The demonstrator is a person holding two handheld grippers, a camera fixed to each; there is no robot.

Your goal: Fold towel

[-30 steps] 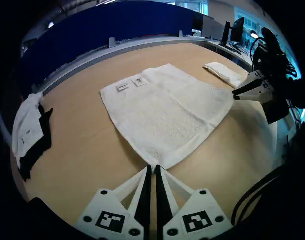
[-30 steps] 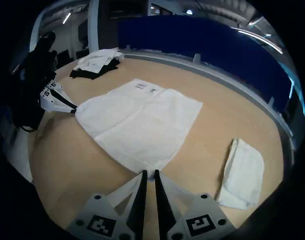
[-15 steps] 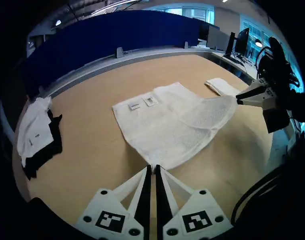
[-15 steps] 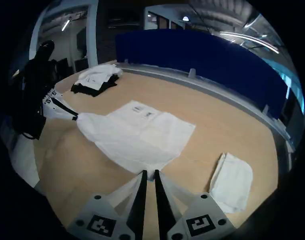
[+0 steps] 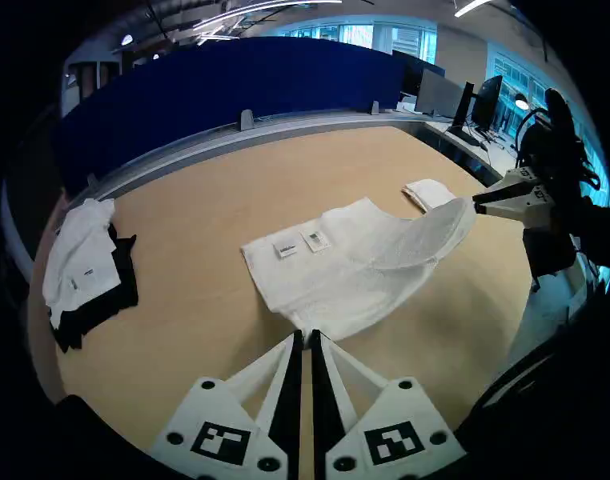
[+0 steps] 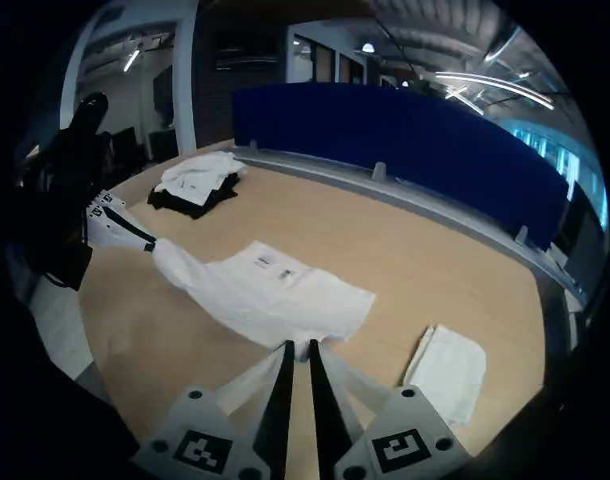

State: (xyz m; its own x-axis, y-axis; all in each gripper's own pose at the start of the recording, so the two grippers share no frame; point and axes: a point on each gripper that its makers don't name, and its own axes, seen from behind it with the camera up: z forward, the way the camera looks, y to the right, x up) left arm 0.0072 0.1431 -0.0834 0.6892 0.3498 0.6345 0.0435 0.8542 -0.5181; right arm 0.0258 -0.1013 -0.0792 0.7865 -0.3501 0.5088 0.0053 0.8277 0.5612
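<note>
A white towel (image 5: 337, 268) with two small labels lies on a wooden table (image 5: 193, 208); its labelled far edge rests flat and its near edge hangs lifted. In the left gripper view my left gripper (image 5: 305, 336) is shut on one near corner, and my right gripper (image 5: 475, 205) at the right holds the other corner up. In the right gripper view my right gripper (image 6: 299, 346) pinches its corner of the towel (image 6: 265, 300), while my left gripper (image 6: 149, 245), held by a dark-gloved hand, grips the raised corner at the left.
A folded white towel (image 5: 429, 192) (image 6: 449, 372) lies on the table beside the spread one. A pile of white and black cloth (image 5: 85, 268) (image 6: 194, 180) sits farther off. A blue partition (image 5: 225, 80) (image 6: 401, 136) runs along the table's far edge, with monitors (image 5: 473, 84) beyond.
Both grippers have risen with their towel corners. The near edge has left the table and now sags between them, while the labelled edge stays down.
</note>
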